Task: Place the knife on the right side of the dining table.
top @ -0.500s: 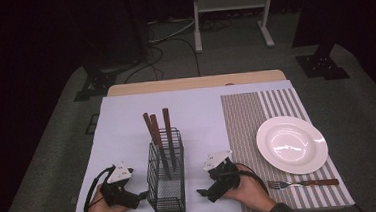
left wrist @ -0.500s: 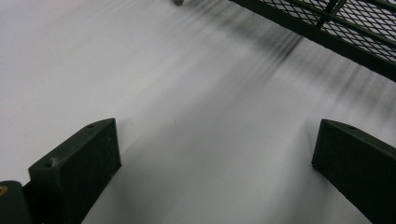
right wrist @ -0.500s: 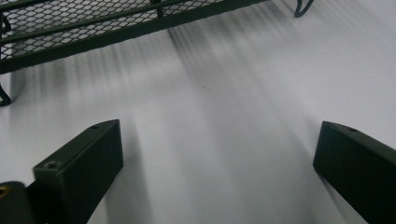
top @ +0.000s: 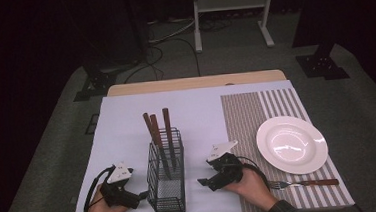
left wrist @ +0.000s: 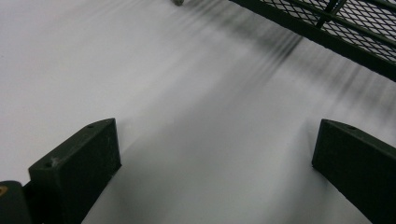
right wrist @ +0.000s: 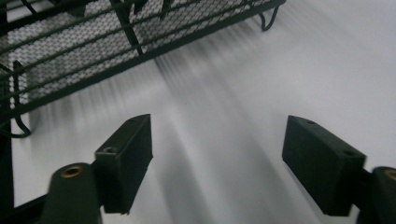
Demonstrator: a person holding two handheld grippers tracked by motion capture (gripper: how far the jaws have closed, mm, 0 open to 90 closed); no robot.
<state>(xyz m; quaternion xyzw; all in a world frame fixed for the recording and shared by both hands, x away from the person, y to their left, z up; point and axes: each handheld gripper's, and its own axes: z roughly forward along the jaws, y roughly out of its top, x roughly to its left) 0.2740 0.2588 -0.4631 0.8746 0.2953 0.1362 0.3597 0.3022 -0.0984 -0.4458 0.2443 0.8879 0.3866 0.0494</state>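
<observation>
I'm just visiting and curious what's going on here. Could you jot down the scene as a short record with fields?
surface: white sheet over a table
centre: black wire caddy with three wooden-handled utensils standing in it
left gripper: open, beside the caddy, holding nothing
right gripper: open, on the caddy's other side, holding nothing
right side: striped placemat with a white plate
near the plate: fork lying on the placemat
</observation>
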